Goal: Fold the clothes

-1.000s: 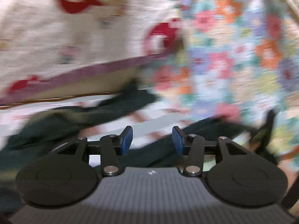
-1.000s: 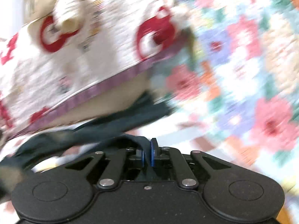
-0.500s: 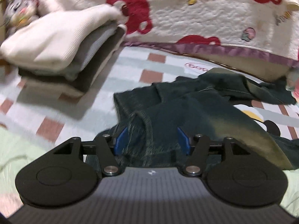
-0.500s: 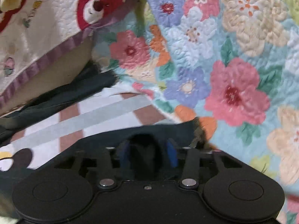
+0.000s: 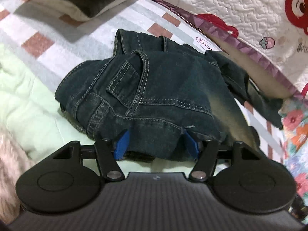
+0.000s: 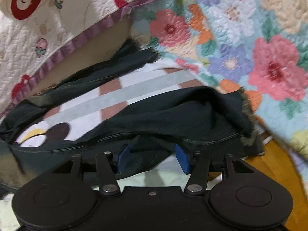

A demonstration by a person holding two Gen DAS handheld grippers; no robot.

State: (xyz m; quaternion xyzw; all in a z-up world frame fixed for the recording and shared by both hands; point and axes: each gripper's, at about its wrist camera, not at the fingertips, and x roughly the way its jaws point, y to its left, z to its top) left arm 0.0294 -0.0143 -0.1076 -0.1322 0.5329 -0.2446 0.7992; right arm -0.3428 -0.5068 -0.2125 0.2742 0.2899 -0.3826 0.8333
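Observation:
A pair of dark blue jeans [image 5: 163, 88] lies bunched on the bed, with the waistband and a back pocket facing the left wrist view. My left gripper [image 5: 156, 144] is open, its blue pads [image 5: 121, 144] wide apart on either side of a fold of the waist denim. In the right wrist view a jeans leg [image 6: 173, 111] stretches across the sheet and ends in a frayed hem [image 6: 248, 115] at the right. My right gripper [image 6: 152, 157] is open over this leg, with dark cloth lying between the pads [image 6: 182, 158]. The second leg [image 6: 107, 71] runs along the back.
A stack of folded clothes [image 5: 86, 0] sits at the back left. A white quilt with red bears [image 5: 250, 9] bounds the back, and a floral quilt [image 6: 250, 38] the right. Underneath are a checked sheet [image 5: 57, 38], a pale green blanket [image 5: 23, 100] and an orange edge [image 6: 273, 169].
My right gripper was shut on the dark cloth one second ago and has opened. The left gripper swung left and down onto the jeans' waist, and stays open.

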